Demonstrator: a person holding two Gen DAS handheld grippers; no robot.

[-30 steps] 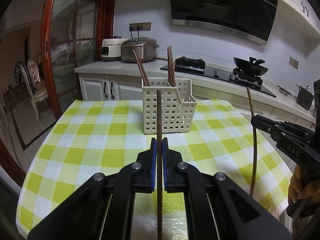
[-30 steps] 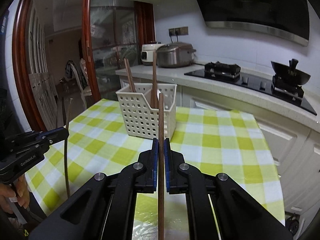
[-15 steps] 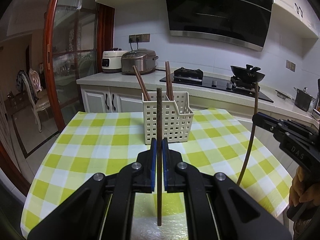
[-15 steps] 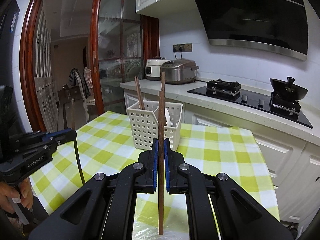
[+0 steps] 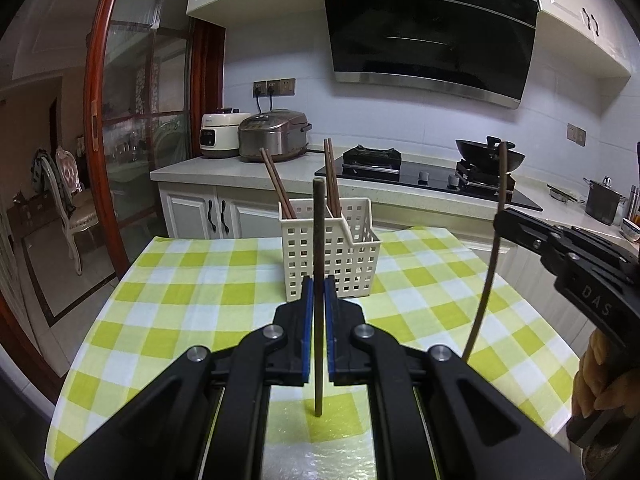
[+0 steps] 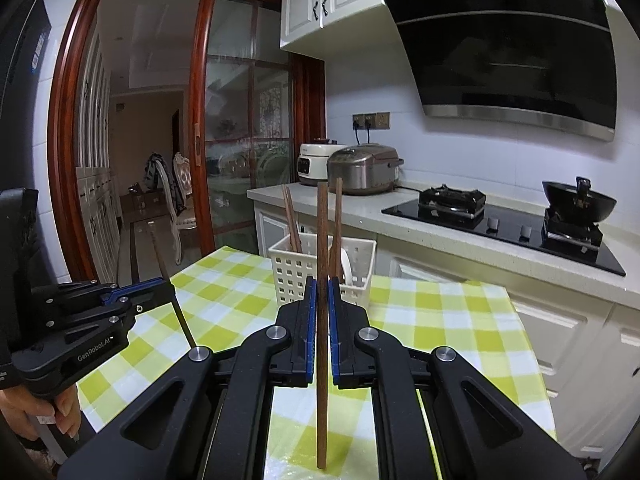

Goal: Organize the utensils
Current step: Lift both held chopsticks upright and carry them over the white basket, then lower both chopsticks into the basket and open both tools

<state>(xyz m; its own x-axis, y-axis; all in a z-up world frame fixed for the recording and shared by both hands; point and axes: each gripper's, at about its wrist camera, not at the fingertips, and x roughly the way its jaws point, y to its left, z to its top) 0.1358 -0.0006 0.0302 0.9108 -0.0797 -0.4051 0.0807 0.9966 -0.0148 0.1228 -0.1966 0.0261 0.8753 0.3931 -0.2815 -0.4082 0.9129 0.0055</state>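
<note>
Gripping upright brown chopstick (image 5: 319, 240), left gripper (image 5: 319, 300), white holder (image 5: 330, 252) beyond

Hidden inside the white perforated plastic basket (image 5: 330, 254): lower ends of the brown wooden chopsticks (image 5: 277, 189). Cut off at the right edge: hand (image 5: 600, 376) gripping the black right gripper (image 5: 500, 222). Too small to read: panel of the white rice cooker (image 6: 310, 166).

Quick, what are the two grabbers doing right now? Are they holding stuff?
Left gripper: closed on a dark chopstick, held upright.
Right gripper: closed on a brown chopstick, held upright too.
</note>
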